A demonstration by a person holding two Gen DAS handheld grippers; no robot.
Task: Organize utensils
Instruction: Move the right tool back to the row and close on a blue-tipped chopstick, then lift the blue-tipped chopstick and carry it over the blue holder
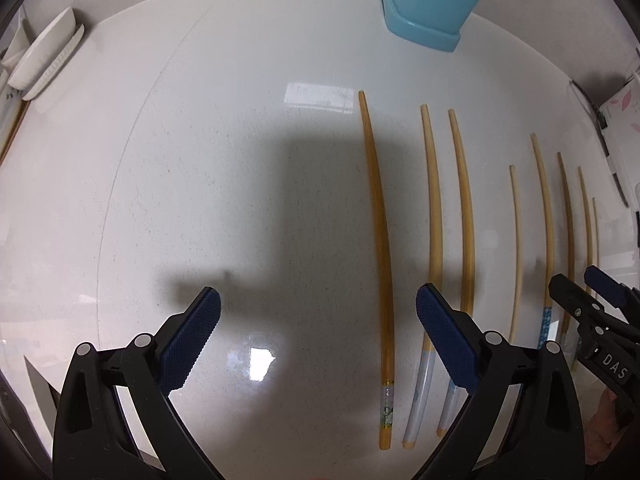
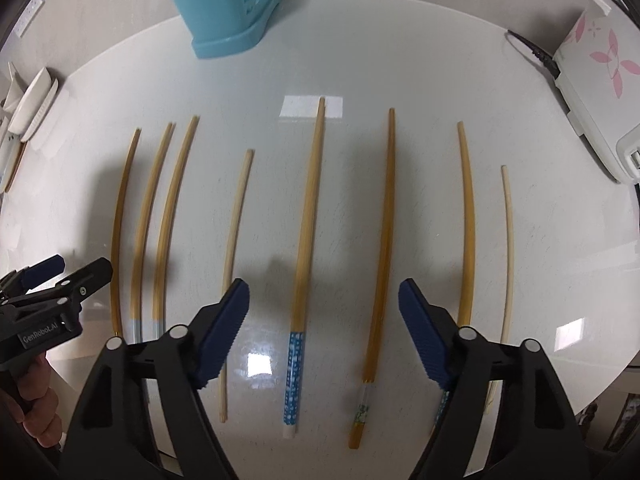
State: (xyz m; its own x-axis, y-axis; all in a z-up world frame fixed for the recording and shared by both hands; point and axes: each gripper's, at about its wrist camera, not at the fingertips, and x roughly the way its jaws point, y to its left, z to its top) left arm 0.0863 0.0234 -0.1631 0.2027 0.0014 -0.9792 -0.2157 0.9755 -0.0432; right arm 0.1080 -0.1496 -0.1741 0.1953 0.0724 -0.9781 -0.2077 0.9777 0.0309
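White ribbed dishes [image 2: 34, 104] lean at the far left of a glossy, lightly speckled white counter [image 2: 360, 60]. A perforated teal plastic holder [image 2: 224, 8] stands at the far edge. Eight chopsticks [image 2: 308, 216] lie side by side across the middle, each apart from the next: six amber bamboo-looking ones, some with patterned or clear ends, and two thin pale ones. The left gripper [image 1: 318, 336] hangs jaws apart over bare counter. The right gripper [image 2: 324, 328] hangs jaws apart above two chopsticks, not touching them. A glossy white appliance [image 2: 596, 76] with pink petals sits at the far right.
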